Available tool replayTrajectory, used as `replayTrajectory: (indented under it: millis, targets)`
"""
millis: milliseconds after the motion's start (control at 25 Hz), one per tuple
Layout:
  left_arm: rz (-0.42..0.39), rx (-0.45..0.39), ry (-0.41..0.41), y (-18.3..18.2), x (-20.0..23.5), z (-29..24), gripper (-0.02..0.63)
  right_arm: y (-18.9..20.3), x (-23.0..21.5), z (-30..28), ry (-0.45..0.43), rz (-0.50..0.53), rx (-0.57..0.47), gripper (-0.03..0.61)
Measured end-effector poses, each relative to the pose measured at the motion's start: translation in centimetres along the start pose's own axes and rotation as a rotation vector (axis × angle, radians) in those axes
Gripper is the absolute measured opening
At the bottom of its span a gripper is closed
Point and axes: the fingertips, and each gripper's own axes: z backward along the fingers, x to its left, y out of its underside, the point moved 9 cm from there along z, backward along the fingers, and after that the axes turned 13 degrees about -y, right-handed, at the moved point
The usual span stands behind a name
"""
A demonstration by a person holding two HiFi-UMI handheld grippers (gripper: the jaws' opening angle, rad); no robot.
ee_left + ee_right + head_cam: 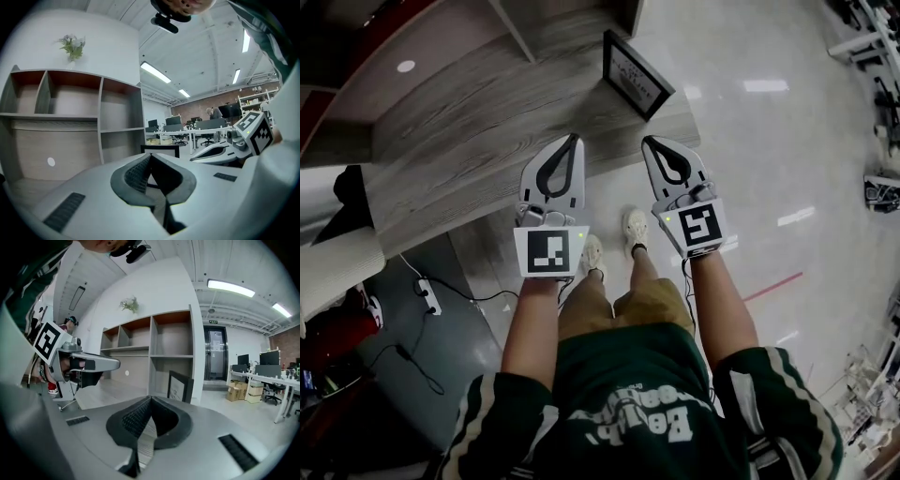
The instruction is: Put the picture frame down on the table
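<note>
The black picture frame (637,73) stands upright near the right end of the grey wooden table (459,131). It holds a white print. Nothing touches it. My left gripper (574,141) hovers over the table's front edge, shut and empty. My right gripper (649,142) is beside it, shut and empty too. The frame is ahead of both tips. In the left gripper view the frame (161,150) shows just past the closed jaws (150,156). In the right gripper view the frame (179,386) stands ahead and slightly right of the closed jaws (151,399).
An open shelf unit (154,352) rises at the table's back, with a small plant (71,45) on top. A power strip (428,295) and cables lie on the floor at the left. Office desks and chairs (201,133) stand farther off, and cardboard boxes (246,391) sit by the door.
</note>
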Motion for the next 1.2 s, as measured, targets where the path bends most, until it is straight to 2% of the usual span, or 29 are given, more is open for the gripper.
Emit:
replayTrajectory:
  millis: [200, 320, 440, 560, 800, 1000, 1200]
  targets:
    - [0.039, -0.008, 0.008, -6.8, -0.6, 6.6, 0.018, -6.5, 4.8, 4.4, 0.021, 0.001, -0.026, 0.034]
    - [0.021, -0.043, 0.017, -10.3, -0.6, 12.6, 0.018, -10.0, 9.5, 8.1, 0.049, 0.021, -0.059, 0.034]
    - [-0.006, -0.083, 0.023, -13.9, -2.1, 19.5, 0.018, -12.9, 14.4, 14.3, 0.079, 0.047, -0.103, 0.034]
    - [-0.017, -0.114, 0.039, -17.1, -2.6, 24.1, 0.018, -15.8, 17.8, 18.7, 0.106, 0.06, -0.122, 0.034]
    - [-0.09, -0.132, 0.026, -20.5, -1.8, 27.5, 0.018, -19.0, 20.4, 22.5, 0.131, 0.055, -0.142, 0.034]
    - [-0.078, -0.112, -0.024, -24.3, -2.6, 30.8, 0.018, -21.9, 21.5, 26.1, 0.099, 0.064, -0.134, 0.034]
    - [-0.057, -0.08, -0.078, -26.5, -4.7, 34.0, 0.018, -23.6, 22.4, 29.8, 0.049, 0.059, -0.14, 0.034]
